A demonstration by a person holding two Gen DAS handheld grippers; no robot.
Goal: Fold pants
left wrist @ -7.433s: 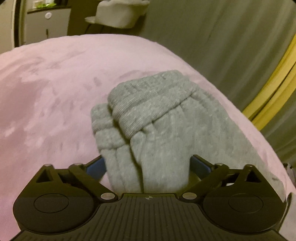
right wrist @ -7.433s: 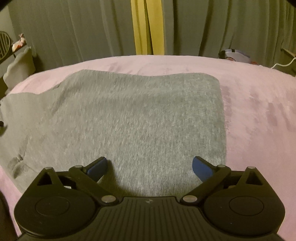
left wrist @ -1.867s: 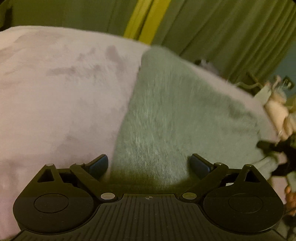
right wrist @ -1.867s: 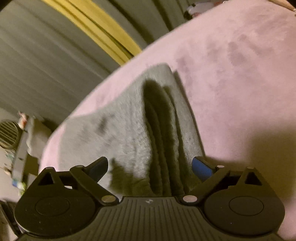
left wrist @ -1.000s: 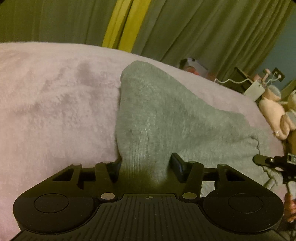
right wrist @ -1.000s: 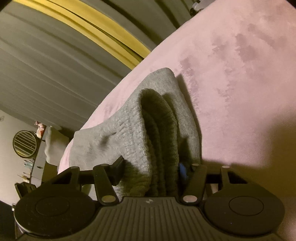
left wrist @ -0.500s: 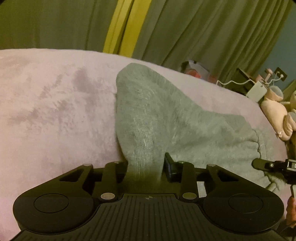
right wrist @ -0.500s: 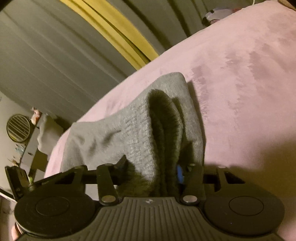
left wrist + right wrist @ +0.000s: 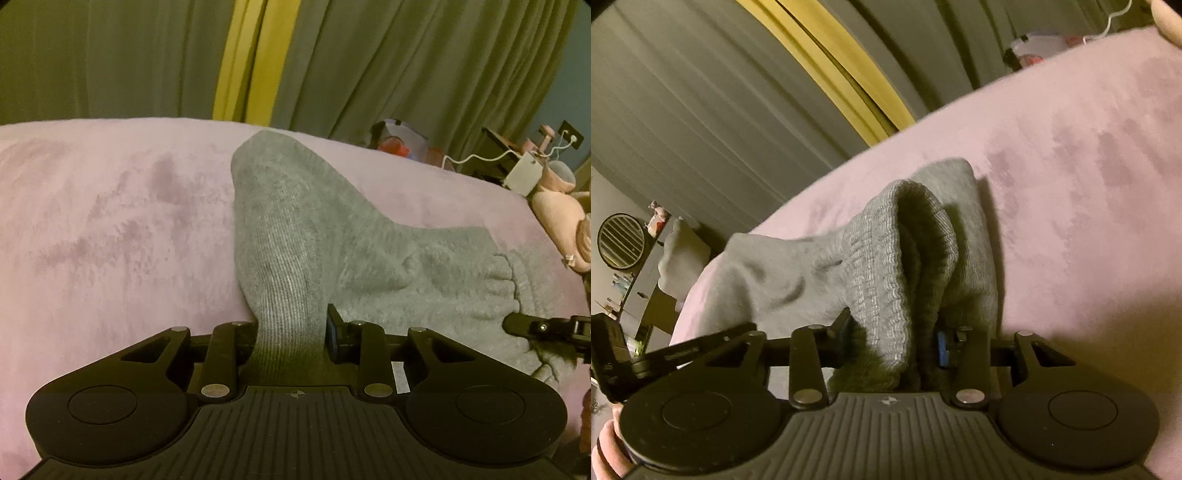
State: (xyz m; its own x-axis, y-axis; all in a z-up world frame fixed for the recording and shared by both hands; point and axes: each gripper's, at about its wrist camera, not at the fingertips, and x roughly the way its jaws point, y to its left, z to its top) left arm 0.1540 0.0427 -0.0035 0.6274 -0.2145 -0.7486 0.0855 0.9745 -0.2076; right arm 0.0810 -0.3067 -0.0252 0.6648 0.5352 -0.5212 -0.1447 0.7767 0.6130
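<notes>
- Left claw is clamped on a plain edge of the grey pants, which trail ahead of it over the pink bed.
- Right claw pinches the bunched ribbed waistband.
- Soft, limp knit; likely sags unless gripped at corners.

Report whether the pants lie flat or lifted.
Partly lifted: both grippers, left gripper and right gripper, pinch the pants above the blanket.
</notes>
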